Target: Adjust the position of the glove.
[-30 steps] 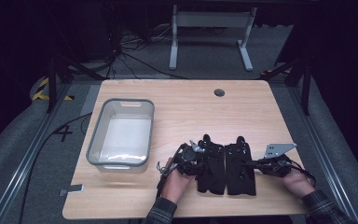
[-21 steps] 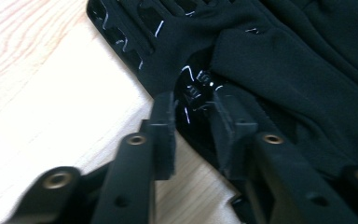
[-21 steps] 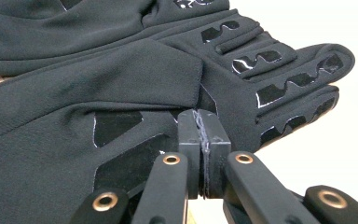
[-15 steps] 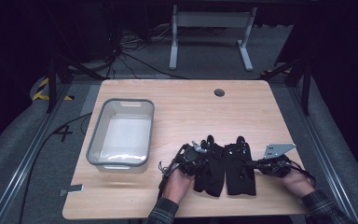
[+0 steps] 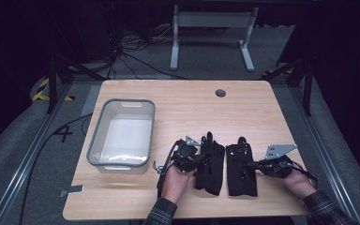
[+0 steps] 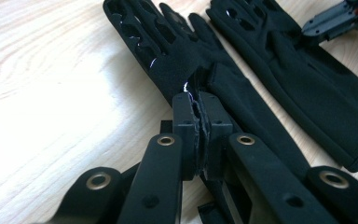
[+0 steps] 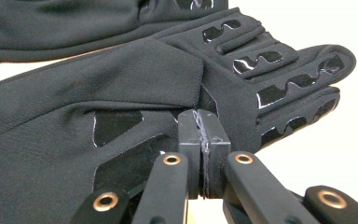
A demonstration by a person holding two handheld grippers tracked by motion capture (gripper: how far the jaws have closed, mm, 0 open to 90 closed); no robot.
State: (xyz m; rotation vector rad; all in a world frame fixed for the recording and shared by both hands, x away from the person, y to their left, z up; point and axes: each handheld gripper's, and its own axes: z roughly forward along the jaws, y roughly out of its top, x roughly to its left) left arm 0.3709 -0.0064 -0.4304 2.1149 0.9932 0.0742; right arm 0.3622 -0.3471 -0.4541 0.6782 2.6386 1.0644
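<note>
Left glove (image 5: 210,164) shifted, pinched in left tongs (image 5: 200,158).

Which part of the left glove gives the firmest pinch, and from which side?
Judging by its pose, the thumb-side edge near the palm: the left glove lies flat, fingers pointing away, and its thumb flap offers a raised fold. Come in low from the bin side, where the left gripper already pinches it shut.
</note>
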